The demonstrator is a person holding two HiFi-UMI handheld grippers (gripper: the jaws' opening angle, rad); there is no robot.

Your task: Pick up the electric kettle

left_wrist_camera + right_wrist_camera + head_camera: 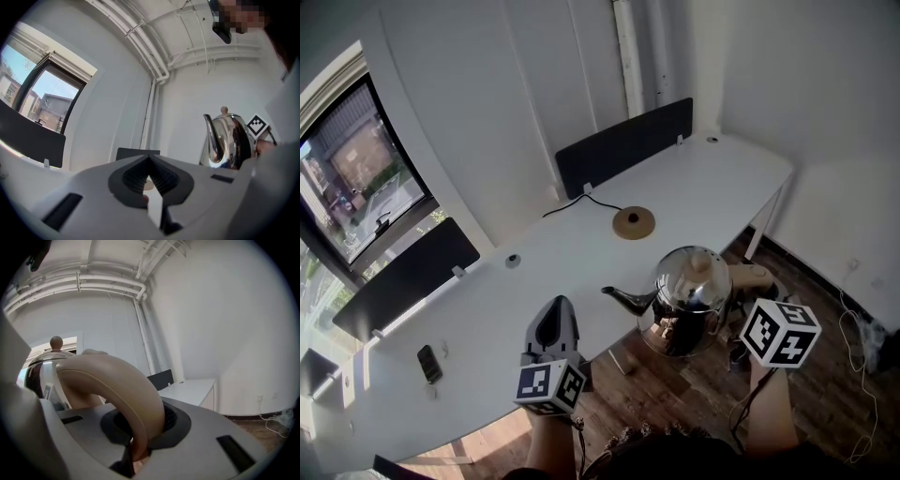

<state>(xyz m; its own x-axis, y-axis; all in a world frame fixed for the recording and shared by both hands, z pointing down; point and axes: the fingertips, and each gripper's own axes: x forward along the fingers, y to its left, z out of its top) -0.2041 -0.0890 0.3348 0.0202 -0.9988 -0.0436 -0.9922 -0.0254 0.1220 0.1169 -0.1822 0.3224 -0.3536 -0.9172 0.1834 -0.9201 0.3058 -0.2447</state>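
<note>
Electric kettle point(689, 295), chrome with a beige handle point(117, 390), is hanging in the air just off the near edge of the white desk point(581, 253), above the wooden floor point(675, 394), with its spout pointing toward the left gripper point(555, 328). The right gripper point(750, 286) is clamping the handle between its jaws. The left gripper, jaws together and empty, is hovering over the desk's edge. A round tan base point(634, 222) is sitting farther back on the desk.
</note>
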